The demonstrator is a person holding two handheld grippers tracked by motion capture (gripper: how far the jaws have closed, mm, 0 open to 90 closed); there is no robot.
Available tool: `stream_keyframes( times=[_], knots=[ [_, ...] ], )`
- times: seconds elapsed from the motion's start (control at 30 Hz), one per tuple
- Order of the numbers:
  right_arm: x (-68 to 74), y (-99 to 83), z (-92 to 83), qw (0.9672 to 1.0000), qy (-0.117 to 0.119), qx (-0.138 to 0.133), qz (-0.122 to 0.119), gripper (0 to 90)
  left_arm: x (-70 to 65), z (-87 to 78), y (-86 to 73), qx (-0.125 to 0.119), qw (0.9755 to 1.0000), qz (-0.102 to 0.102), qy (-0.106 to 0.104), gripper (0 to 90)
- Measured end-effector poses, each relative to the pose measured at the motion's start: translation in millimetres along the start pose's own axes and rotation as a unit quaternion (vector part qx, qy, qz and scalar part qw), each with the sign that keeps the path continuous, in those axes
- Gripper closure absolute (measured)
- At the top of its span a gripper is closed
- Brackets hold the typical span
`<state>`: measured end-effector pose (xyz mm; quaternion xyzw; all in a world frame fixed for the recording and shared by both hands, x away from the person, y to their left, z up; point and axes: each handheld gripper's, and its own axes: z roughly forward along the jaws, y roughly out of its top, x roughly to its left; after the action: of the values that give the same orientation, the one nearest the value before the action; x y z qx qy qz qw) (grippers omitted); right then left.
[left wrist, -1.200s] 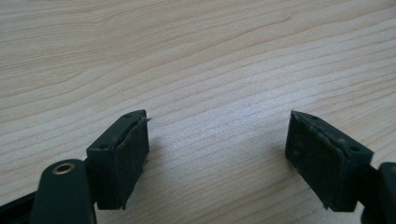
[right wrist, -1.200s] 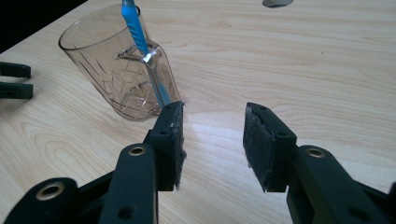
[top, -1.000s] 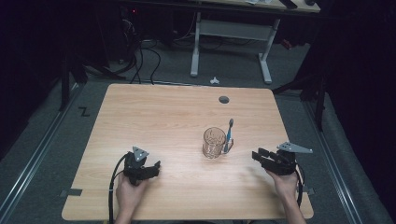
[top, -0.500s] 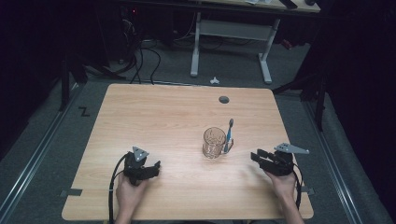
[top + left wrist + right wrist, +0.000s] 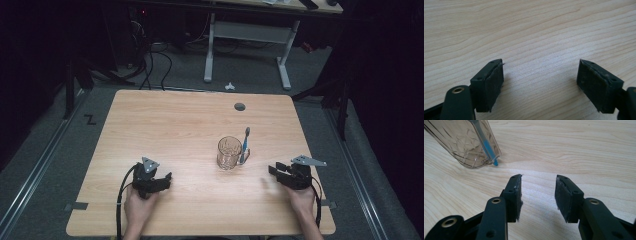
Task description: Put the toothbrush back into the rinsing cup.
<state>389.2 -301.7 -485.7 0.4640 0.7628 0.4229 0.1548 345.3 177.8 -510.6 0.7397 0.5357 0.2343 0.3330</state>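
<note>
light wooden table on grey floor, dark room

The high view looks forward and down over the whole surface. Each gripper view rides low, close over the wood; the right one shares the cup with the high view.

No words, labels, brand names or numbers are showing clearly enough to read anywhere, and the only mark standing out is a dark zigzag shape like a letter Z lying on the grey floor just left of the bench.
</note>
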Motion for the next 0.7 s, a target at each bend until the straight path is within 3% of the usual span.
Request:
stream_keyframes(
  times=[0.7],
  knots=[
    [2.5, -8.2, 13.9, 0.9992, -0.029, 0.024, -0.016, 54.7, 0.1, -0.1, 0.0, 0.0, 1.0, 0.0, 0.0, 22.1]
  ],
)
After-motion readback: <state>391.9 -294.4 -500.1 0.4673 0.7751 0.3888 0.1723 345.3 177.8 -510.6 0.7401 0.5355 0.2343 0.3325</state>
